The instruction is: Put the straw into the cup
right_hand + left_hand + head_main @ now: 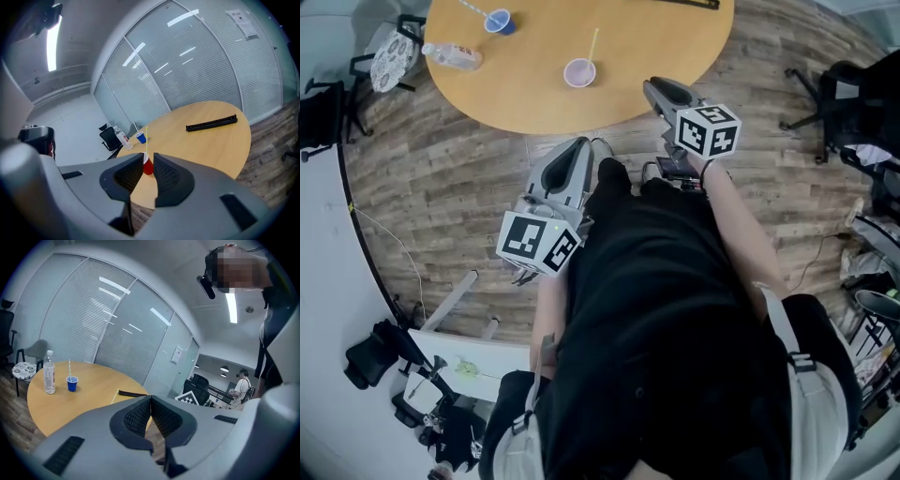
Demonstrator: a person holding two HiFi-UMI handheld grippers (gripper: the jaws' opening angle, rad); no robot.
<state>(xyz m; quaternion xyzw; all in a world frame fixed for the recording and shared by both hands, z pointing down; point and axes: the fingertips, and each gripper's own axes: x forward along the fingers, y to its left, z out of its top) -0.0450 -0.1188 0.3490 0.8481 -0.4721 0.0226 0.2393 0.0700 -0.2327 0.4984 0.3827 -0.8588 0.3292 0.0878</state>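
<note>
A red cup [147, 167] with a yellow straw [146, 137] standing in it sits near the round table's front edge; from above the cup [579, 72] shows a pale inside. Farther back stands a blue cup [497, 21] holding a striped straw [70, 367]. My right gripper [656, 87] hovers just off the table edge, short of the red cup. Its jaws [148, 157] are slightly open and empty, with the red cup framed in the gap. My left gripper [577, 147] hangs lower over the floor, in front of my body. It is shut [150, 398] on nothing.
A clear water bottle [450, 56] lies left of the blue cup [71, 383]. A black bar [211, 123] rests on the table's far side. A patterned chair [389, 56] and black chairs ring the wooden table [656, 56]. Another person [243, 383] stands in the room beyond the glass.
</note>
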